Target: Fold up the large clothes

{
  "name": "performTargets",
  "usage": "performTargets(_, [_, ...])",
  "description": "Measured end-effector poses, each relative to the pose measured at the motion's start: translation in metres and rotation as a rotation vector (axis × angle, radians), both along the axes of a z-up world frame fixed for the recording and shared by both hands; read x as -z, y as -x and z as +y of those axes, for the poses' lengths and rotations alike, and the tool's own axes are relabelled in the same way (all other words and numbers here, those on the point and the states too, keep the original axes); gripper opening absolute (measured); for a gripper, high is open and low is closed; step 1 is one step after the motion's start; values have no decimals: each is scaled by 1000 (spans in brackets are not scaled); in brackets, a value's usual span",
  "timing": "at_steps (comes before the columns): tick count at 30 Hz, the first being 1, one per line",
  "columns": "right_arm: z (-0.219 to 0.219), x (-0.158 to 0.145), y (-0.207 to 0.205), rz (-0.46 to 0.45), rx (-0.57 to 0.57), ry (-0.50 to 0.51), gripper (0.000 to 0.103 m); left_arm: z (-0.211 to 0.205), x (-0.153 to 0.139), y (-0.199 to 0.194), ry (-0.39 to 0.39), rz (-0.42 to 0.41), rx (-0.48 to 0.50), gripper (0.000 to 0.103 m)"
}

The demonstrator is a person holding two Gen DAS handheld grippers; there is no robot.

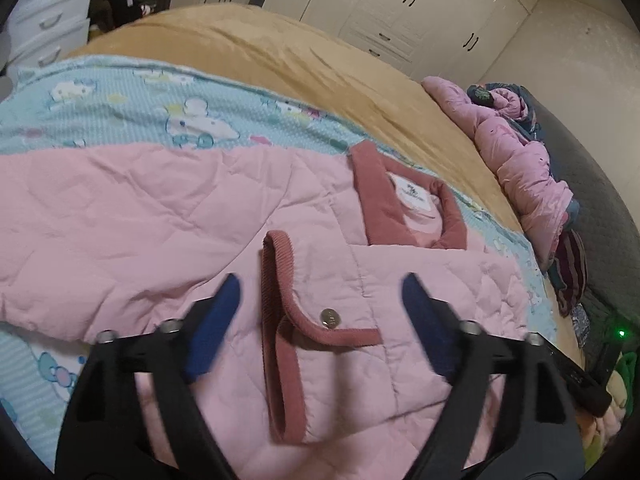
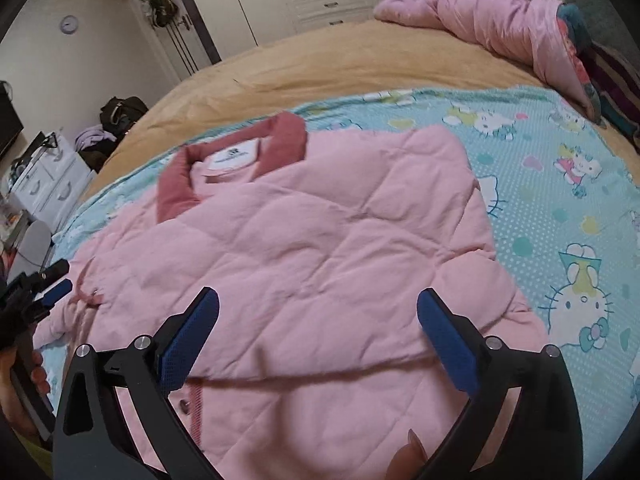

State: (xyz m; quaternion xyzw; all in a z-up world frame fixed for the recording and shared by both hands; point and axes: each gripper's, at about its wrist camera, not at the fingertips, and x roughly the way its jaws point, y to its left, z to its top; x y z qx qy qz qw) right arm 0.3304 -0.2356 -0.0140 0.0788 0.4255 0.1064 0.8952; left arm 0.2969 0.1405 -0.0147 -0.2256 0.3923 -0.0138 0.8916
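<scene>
- Left wrist view: the left gripper (image 1: 320, 300) is seen with its jaws spread wide and nothing clamped between the blue pads (image 1: 214, 328); it is poised above the pink quilted jacket (image 1: 160, 216).
- The jacket is laid flat on a turquoise cartoon-print sheet (image 1: 120, 108), which is spread over a tan blanket (image 1: 280, 52) on the bed.
- A sleeve with a dark-rose corduroy cuff (image 1: 276, 280) is folded across the jacket's body, directly under the open jaws; a metal snap button (image 1: 330, 317) is seen beside the trim.
- The corduroy collar (image 1: 400, 196) and its white label lie further off, toward the right.
- A crumpled pink coat (image 1: 516, 148) is heaped at the bed's far right edge.
- Right wrist view: the right gripper (image 2: 318, 324) is likewise held wide open, empty, above the jacket's folded lower half.
- The collar is turned toward the upper left here.
- The left gripper is glimpsed at the left edge, beside the jacket.
</scene>
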Motion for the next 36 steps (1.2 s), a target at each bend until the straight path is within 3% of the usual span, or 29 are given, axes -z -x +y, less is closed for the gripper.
performTargets(2, [3, -6, 7, -17, -4, 2, 99, -2, -7, 5, -12, -8, 0, 94])
performTargets(8, [13, -26, 27, -57, -21, -9, 99, -7, -19, 19, -72, 5, -8, 94])
performTargets(15, [38, -45, 42, -91, -64, -12, 99, 4, -24, 40, -69, 5, -32, 94])
performTargets(27, [96, -71, 56, -136, -152, -3, 99, 48, -45, 77, -124, -56, -131, 94])
performTargets(36, [145, -83, 64, -159, -209, -13, 99, 87, -45, 103, -106, -59, -205, 94])
